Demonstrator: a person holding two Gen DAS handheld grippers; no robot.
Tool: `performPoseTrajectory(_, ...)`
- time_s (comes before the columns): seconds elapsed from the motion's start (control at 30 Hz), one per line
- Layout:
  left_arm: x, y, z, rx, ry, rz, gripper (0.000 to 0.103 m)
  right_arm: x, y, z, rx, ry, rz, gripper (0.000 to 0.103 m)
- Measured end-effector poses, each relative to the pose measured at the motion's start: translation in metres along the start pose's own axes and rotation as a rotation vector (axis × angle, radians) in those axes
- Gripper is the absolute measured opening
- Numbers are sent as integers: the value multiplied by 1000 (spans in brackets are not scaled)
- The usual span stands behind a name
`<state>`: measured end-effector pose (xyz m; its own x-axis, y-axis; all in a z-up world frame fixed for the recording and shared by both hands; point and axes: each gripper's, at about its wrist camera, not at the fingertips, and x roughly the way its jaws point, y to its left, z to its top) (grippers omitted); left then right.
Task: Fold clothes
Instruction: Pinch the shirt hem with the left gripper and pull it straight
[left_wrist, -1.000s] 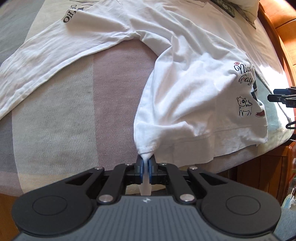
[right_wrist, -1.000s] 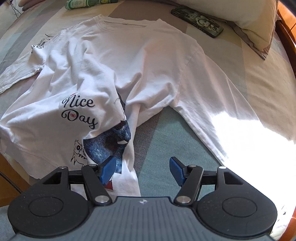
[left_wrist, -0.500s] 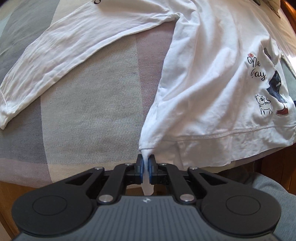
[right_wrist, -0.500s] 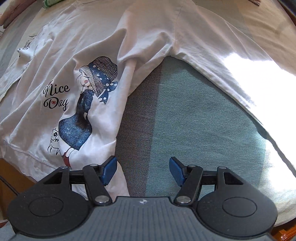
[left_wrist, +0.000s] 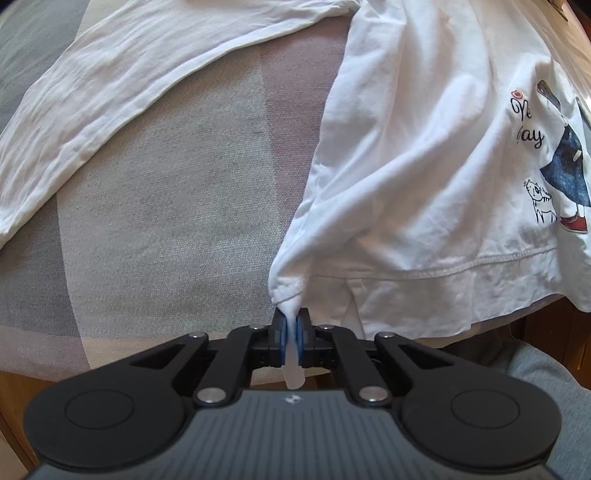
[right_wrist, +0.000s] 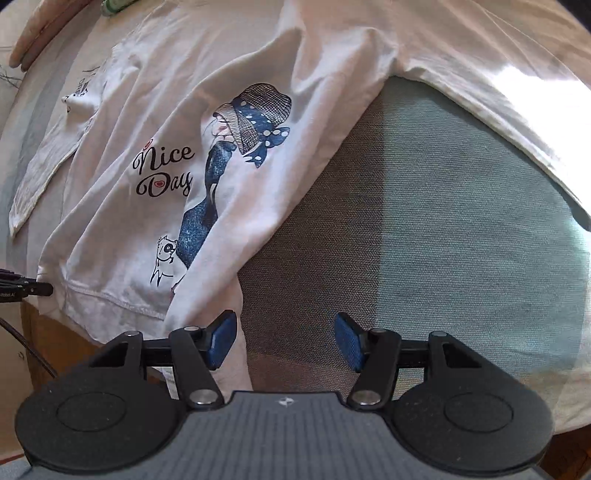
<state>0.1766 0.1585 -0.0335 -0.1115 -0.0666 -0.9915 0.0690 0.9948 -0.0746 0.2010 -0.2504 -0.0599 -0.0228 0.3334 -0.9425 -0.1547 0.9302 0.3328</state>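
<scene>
The left hand-held gripper (left_wrist: 291, 325) is clamping the shirt (left_wrist: 424, 155) hem corner, tensioning it for folding; the right hand-held gripper (right_wrist: 286, 339) is hovering apart, its 9 o'clock pad beside the opposite hem edge.

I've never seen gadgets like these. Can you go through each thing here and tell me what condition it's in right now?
Left gripper: shut, pinching the shirt's hem corner.
Right gripper: open, nothing between its pads, at the shirt's other hem corner.
White shirt: spread on the bed, wrinkled, not yet folded, print facing up.
Left sleeve: stretched out flat.
Bed cover: flat, partly sunlit.
</scene>
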Motion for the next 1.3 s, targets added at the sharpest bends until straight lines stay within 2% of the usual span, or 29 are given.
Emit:
performPoseTrajectory(0.13,4,-2,4,12,14,0,4,0,8,5,47,-35,54,64)
performPoseTrajectory(0.33,6,-7,11,40,39,3,4,26,47,13,-11,-28,21,64)
performPoseTrajectory(0.5,7,-7,14,59,50,8,4,30,37,8,60,-26,66,65)
performPoseTrajectory(0.6,10,-7,17,64,56,11,4,30,23,2,150,-14,133,64)
performPoseTrajectory(0.63,11,-7,18,68,58,12,4,31,20,0,175,-14,152,58)
performPoseTrajectory(0.67,11,-7,19,72,58,14,4,31,18,-1,190,-11,172,39)
performPoseTrajectory(0.73,10,-6,19,79,56,11,4,32,15,-2,218,-4,208,9)
performPoseTrajectory(0.83,5,-3,17,91,50,0,4,23,15,-5,217,-6,211,7)
performPoseTrajectory(0.93,-1,5,16,79,51,-14,3,3,12,-11,179,6,154,7)
performPoseTrajectory(1.17,-17,12,12,71,68,-64,3,-40,-23,-28,42,59,-120,6)
performPoseTrajectory(1.3,-23,18,6,65,73,-97,3,-36,-30,-21,6,82,-193,6)
